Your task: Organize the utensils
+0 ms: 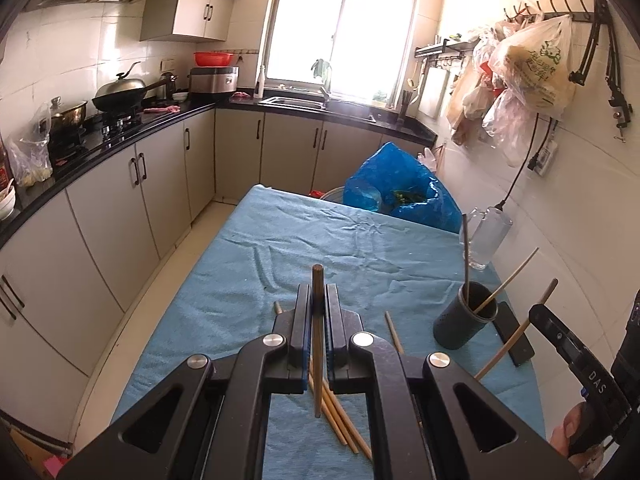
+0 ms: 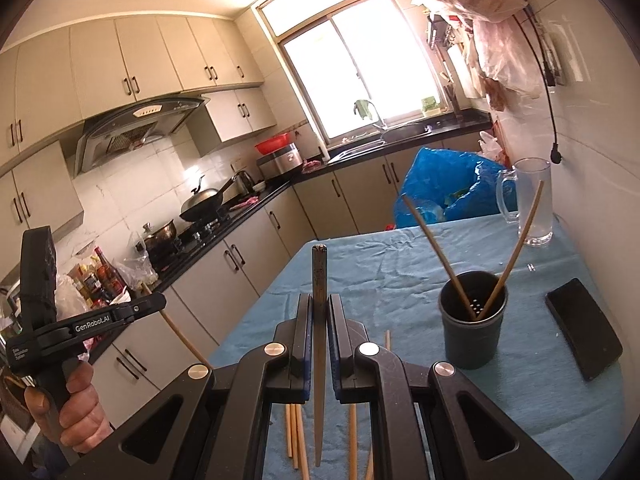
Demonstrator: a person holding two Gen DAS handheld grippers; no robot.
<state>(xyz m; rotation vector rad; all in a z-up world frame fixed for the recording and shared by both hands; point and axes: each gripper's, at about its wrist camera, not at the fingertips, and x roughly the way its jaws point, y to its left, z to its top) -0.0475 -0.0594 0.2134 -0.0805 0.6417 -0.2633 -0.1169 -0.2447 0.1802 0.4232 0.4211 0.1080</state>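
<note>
A: What does each hand have?

B: The left gripper is clamped on a dark brown chopstick, round in section with a blunt flat end poking up above the jaws. It runs straight down between the pads and hangs free below them, over the counter.

A: And the other?

B: The right gripper is closed on a second dark chopstick. This one is worn and speckled near its squared top end and tapers to a thin point below the jaws.

A: Where are the rest?

B: Several pale bamboo chopsticks lie loose on the blue cloth covering the counter, right beneath the left jaws, and another single one lies just to the right. Two more bamboo chopsticks stand leaning apart in the dark round utensil holder, crossing at its perforated bottom.

A: What surrounds the holder?

B: A black phone lies flat just to its right. Further back near the wall stands a clear glass mug, and behind the counter's far edge a blue plastic bag. In the right wrist view a person's hand grips the left gripper's handle.
</note>
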